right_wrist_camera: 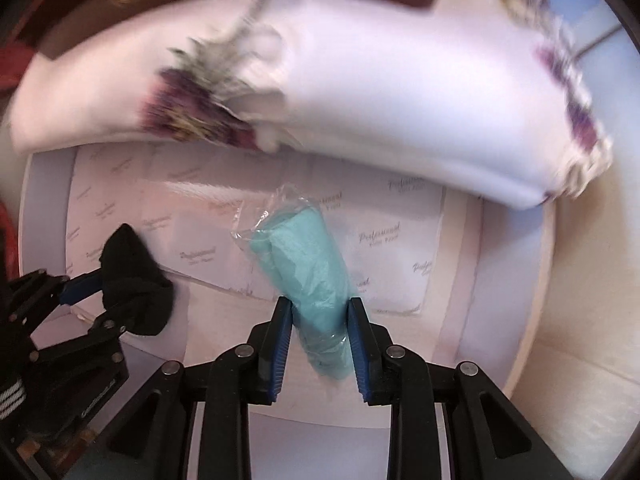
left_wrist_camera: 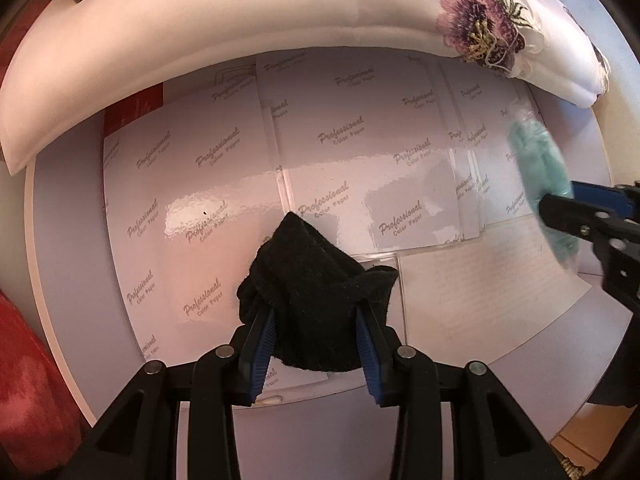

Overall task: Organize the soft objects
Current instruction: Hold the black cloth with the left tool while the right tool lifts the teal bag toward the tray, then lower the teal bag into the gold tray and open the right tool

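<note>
My left gripper (left_wrist_camera: 316, 312) is shut on a bunched black cloth (left_wrist_camera: 312, 280), which hangs between its blue pads above glossy printed sheets. In the right wrist view the same black cloth (right_wrist_camera: 134, 276) and the left gripper (right_wrist_camera: 100, 296) show at the left. My right gripper (right_wrist_camera: 320, 320) is shut on a teal rolled cloth in clear plastic wrap (right_wrist_camera: 304, 264), held above the sheets. In the left wrist view that teal roll (left_wrist_camera: 544, 176) appears blurred at the right, with the right gripper (left_wrist_camera: 560, 212) on it.
A white pillow with purple embroidered flowers (left_wrist_camera: 240, 24) lies along the far side of the white table (left_wrist_camera: 68, 220). Glossy printed paper sheets (left_wrist_camera: 224, 168) cover the tabletop. A red fabric (left_wrist_camera: 28, 380) sits at the left edge.
</note>
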`<state>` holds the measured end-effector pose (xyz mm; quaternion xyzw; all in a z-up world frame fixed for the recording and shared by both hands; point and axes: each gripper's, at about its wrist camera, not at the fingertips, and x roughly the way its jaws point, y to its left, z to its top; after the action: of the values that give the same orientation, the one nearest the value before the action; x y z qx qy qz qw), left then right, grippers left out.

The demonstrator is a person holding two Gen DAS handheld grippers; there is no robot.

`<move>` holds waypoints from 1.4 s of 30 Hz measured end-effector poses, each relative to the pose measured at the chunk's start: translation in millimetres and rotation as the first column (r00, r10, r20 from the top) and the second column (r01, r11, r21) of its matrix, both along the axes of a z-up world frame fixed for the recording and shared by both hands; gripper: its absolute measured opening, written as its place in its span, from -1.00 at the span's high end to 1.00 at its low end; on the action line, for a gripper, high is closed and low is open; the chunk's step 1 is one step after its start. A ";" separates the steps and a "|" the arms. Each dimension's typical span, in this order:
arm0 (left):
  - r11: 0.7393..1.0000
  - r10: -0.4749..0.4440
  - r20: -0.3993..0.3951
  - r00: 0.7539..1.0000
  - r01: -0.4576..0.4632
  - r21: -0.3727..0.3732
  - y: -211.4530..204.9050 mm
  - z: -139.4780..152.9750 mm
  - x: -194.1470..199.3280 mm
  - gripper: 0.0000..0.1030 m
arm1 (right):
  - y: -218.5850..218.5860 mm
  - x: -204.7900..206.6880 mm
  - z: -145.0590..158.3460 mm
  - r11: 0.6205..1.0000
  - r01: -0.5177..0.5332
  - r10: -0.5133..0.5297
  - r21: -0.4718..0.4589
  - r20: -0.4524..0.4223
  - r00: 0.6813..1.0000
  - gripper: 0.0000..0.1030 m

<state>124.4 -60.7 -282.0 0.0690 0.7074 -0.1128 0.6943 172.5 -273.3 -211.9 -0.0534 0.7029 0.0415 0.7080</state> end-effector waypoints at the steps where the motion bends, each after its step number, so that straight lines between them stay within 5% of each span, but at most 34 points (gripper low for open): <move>1: 1.000 0.002 0.001 1.000 -0.002 -0.001 0.6 0.0 -0.3 0.25 | 3.4 -1.3 5.2 1.000 -0.012 0.012 -0.008 0.015 1.000 0.45; 16: 0.999 0.035 -0.003 0.999 -0.035 -0.013 9.7 1.0 -1.6 0.24 | 34.2 -30.6 77.4 0.995 -0.095 0.101 -0.034 0.238 0.966 0.45; 30: 0.997 0.066 -0.012 0.998 -0.066 -0.030 18.5 0.2 0.8 0.24 | 64.4 -44.1 134.8 0.986 -0.142 0.165 -0.085 0.422 0.891 0.46; 42: 0.997 0.071 -0.012 0.997 -0.071 -0.031 18.3 0.1 1.1 0.24 | 79.7 -42.2 176.5 0.987 -0.156 0.153 -0.038 0.521 0.840 0.46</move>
<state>125.4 -42.4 -281.9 0.0322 0.7112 -0.0997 0.6951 130.3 -193.6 -35.4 -0.1170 0.4776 0.0845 0.8666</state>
